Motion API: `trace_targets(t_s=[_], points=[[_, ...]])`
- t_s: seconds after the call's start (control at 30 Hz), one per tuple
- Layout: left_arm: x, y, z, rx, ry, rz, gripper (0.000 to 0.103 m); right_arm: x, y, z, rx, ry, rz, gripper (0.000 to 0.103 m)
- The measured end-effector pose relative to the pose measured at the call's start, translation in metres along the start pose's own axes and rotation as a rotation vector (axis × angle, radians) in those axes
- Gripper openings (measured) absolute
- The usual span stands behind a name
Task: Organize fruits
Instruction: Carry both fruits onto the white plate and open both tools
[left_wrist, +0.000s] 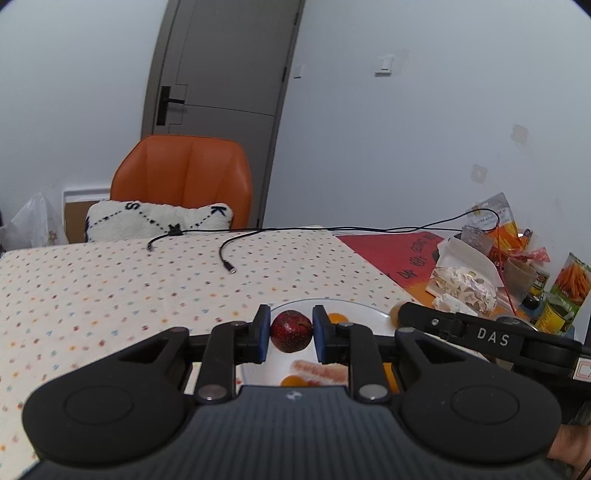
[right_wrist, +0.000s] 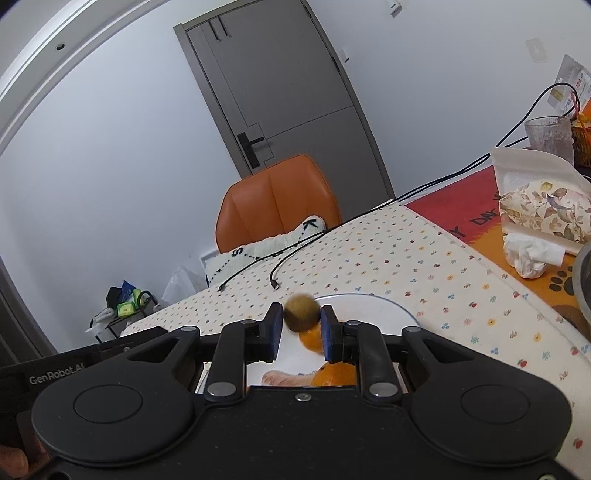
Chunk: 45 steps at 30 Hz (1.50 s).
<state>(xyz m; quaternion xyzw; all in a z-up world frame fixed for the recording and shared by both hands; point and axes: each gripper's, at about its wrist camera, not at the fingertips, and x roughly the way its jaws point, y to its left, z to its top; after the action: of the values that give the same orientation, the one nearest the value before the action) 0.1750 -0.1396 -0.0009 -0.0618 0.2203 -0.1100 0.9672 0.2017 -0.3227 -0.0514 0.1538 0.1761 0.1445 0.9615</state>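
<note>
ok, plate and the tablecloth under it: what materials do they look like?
Plate: looks like glazed ceramic, possibly melamine; plain white, smooth, with a soft sheen along the rim. Tablecloth: woven fabric, likely cotton; matte cream with small printed coloured motifs, and it drapes softly over the table edge.

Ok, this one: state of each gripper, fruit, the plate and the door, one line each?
left gripper: jaws shut on the dark red fruit.
dark red fruit: held over the plate.
right gripper: jaws shut on the brownish-yellow fruit.
brownish-yellow fruit: held over the plate, blurred.
white plate: on the dotted tablecloth, holding orange fruit and a pinkish piece.
door: closed.
</note>
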Motion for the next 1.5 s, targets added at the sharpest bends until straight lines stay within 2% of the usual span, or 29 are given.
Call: trace_targets(t_s=[0.3,0.67,0.97,1.23,1.27,1.3,1.37,1.5], points=[[0.019,-0.018,0.006,0.036,0.014,-0.008,0.022,-0.002,-0.015,0.006,0.033,-0.013,0.007,0.023],[0.026,-0.023,0.008,0.036,0.035,-0.027,0.022,-0.013,-0.031,-0.003,0.077,-0.007,-0.013,0.025],[0.02,-0.012,0.003,0.003,0.069,-0.011,0.036,-0.018,-0.026,-0.009,0.078,0.009,-0.002,0.028],[0.005,0.004,-0.002,-0.029,0.086,0.023,0.038,-0.024,-0.015,-0.016,0.077,0.019,0.004,0.033],[0.003,0.006,-0.003,-0.032,0.088,0.026,0.048,-0.025,-0.013,-0.017,0.076,0.021,0.005,0.034],[0.0,0.007,-0.003,-0.036,0.086,0.031,0.064,-0.026,-0.011,-0.017,0.074,0.022,0.005,0.036],[-0.008,0.01,-0.004,-0.04,0.064,0.043,0.077,-0.029,-0.008,-0.019,0.069,0.024,0.004,0.04],[-0.022,0.015,-0.005,-0.045,0.054,0.034,0.081,-0.036,-0.001,-0.02,0.05,0.022,0.0,0.048]])
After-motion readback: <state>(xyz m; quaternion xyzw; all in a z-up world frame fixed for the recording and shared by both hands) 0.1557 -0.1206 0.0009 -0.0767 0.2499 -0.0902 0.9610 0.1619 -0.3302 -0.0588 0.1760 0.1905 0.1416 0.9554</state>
